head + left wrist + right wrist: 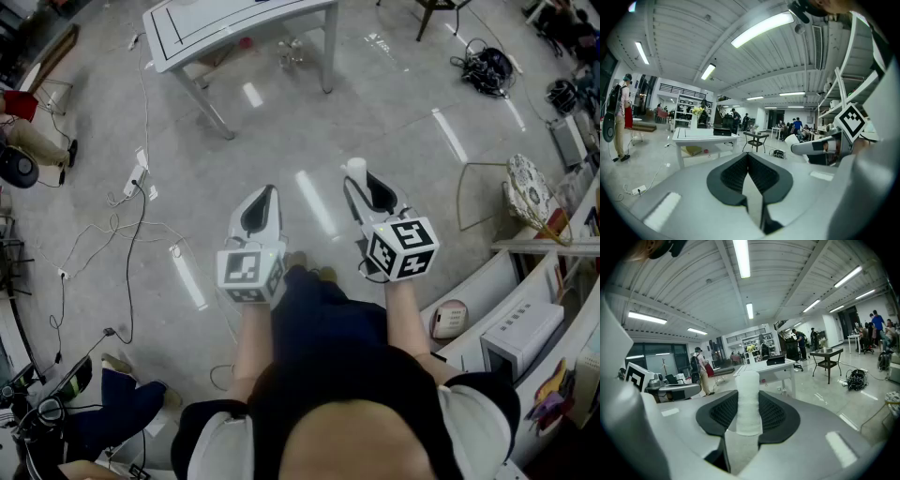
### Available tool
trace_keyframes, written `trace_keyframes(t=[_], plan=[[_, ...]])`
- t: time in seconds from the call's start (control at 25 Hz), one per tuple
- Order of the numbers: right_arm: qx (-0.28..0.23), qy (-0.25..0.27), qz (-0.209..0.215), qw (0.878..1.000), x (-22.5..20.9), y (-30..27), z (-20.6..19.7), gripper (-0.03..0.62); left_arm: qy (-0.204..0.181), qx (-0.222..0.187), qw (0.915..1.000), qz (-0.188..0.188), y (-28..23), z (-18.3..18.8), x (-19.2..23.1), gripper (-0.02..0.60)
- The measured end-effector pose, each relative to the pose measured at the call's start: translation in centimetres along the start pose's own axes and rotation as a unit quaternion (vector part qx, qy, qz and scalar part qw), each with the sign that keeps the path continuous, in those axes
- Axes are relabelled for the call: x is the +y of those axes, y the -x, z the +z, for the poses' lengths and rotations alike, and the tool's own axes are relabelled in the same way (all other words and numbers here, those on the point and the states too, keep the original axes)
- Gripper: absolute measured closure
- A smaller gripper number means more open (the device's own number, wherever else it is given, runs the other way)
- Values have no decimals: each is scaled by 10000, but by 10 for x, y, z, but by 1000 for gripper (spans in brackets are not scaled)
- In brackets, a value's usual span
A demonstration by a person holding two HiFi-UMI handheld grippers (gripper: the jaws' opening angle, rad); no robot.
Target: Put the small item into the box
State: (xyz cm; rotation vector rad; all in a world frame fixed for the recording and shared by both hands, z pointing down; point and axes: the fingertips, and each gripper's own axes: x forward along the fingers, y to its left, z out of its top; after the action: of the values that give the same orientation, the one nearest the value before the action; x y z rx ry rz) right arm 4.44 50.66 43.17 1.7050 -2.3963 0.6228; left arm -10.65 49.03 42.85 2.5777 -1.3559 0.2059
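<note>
A small white, textured roll [749, 401] stands upright between the dark pads of my right gripper [749, 397], which is shut on it. In the head view the roll's top [356, 170] pokes out past the right gripper [364, 187], held over the grey floor. My left gripper [261, 208] hangs beside it at about the same height. Its jaws [748, 158] meet at the tips with nothing between them. A dark box-like thing [722, 132] lies on the white table [701, 137] ahead; the same box-like thing [776, 360] shows in the right gripper view.
The white table [234, 28] stands on the floor well ahead. Cables and a power strip [136, 178] trail at the left; a cable pile [487, 70] lies far right. A curved shelf with a white appliance [520, 333] is at the right. A person [618, 117] stands far left.
</note>
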Motion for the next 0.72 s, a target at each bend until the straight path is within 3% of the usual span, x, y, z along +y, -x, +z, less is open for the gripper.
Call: trace_keyframes(t=[0.72], plan=[[-437, -12, 136, 9990, 15, 28, 10, 457, -35, -363, 9993, 114, 35, 9, -25, 571]])
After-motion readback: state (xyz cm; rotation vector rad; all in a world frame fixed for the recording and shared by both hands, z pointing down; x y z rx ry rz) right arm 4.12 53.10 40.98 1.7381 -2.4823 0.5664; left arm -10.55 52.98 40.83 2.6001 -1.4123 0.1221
